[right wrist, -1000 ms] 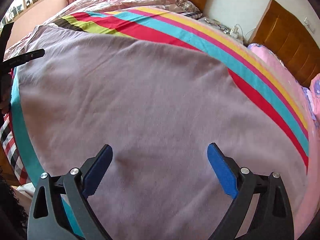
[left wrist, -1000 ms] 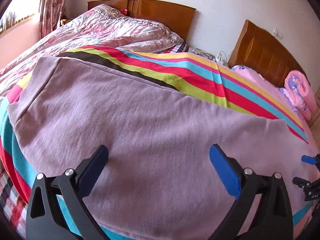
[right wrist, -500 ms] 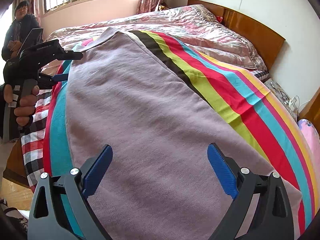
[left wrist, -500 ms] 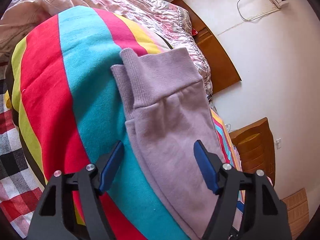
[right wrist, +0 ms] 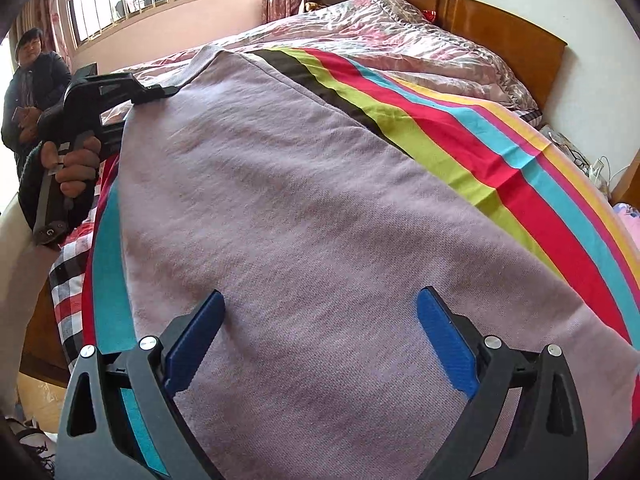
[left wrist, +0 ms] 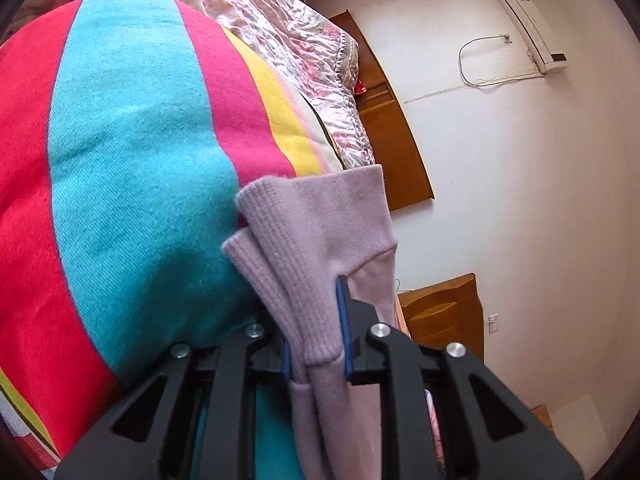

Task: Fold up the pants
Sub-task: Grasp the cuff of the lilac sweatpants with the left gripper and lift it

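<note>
Left wrist: left tongs (left wrist: pixel 314 334) closing on pants (left wrist: pixel 320 240) cuffs over striped blanket (left wrist: pixel 132 140); right tongs (right wrist: pixel 320 320) gape empty.

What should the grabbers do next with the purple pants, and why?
Probably the right gripper should pinch next: its jaws hang open over the pants, while the left gripper is closing on the ribbed cuffs. Both ends need holding.

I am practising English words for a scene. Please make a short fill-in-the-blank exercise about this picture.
1. The left gripper is closing on the ribbed ___ of the pants.
2. The right gripper has its fingers ___ above the pants.
3. The pants lie on a ___ blanket.

Missing words: cuffs; open; striped
</note>
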